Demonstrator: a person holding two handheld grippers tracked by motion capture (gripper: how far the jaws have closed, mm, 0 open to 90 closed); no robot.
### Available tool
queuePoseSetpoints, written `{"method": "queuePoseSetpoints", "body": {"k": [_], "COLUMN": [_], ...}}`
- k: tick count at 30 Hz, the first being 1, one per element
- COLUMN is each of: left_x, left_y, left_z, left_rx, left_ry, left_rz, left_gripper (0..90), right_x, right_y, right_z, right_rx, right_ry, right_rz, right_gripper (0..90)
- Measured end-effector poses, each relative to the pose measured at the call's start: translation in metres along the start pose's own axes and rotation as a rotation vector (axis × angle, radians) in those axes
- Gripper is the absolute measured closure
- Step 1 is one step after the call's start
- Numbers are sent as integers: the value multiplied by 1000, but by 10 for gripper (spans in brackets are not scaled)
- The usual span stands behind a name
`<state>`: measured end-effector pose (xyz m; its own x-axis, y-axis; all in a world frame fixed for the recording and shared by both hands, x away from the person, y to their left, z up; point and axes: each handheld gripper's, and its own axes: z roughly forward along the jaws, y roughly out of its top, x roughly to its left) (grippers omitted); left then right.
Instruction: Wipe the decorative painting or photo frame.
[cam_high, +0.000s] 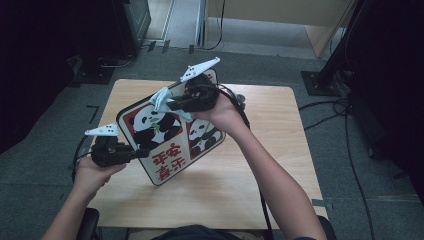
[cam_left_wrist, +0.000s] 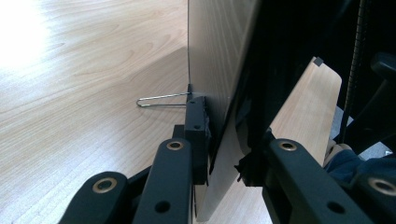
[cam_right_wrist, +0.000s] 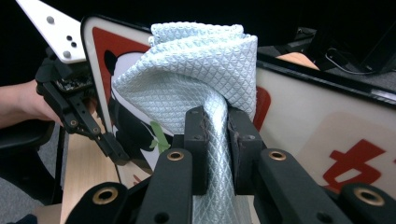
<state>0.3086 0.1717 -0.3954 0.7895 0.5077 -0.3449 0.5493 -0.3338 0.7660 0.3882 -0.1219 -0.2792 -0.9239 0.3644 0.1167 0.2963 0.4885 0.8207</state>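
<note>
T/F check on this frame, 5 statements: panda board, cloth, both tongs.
1. The left tongs clamp the edge of the panda board. True.
2. The panda board lies flat on the table. False: it is held tilted up, printed face toward the high view.
3. The right tongs are shut on a pale blue cloth. True.
4. The cloth is spread out on the table beside the board. False: it is bunched in the right tongs, against the board's printed face.
5. The board's face shows pandas and red characters. True.
</note>
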Motion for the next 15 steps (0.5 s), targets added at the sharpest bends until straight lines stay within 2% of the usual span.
{"method": "queuePoseSetpoints", "body": {"k": [4, 15], "left_x": [0, 0], "left_y": [0, 0], "left_z": [0, 0], "left_rx": [0, 1], "left_ry": [1, 6], "left_rz": [0, 7], "left_gripper": [774, 776], "right_x": [1, 2], "right_y": [-6, -23], "right_z": [3, 11], "right_rx": [10, -6], "right_ry": [6, 23], "right_rz": [0, 20], "right_gripper": [804, 804]}}
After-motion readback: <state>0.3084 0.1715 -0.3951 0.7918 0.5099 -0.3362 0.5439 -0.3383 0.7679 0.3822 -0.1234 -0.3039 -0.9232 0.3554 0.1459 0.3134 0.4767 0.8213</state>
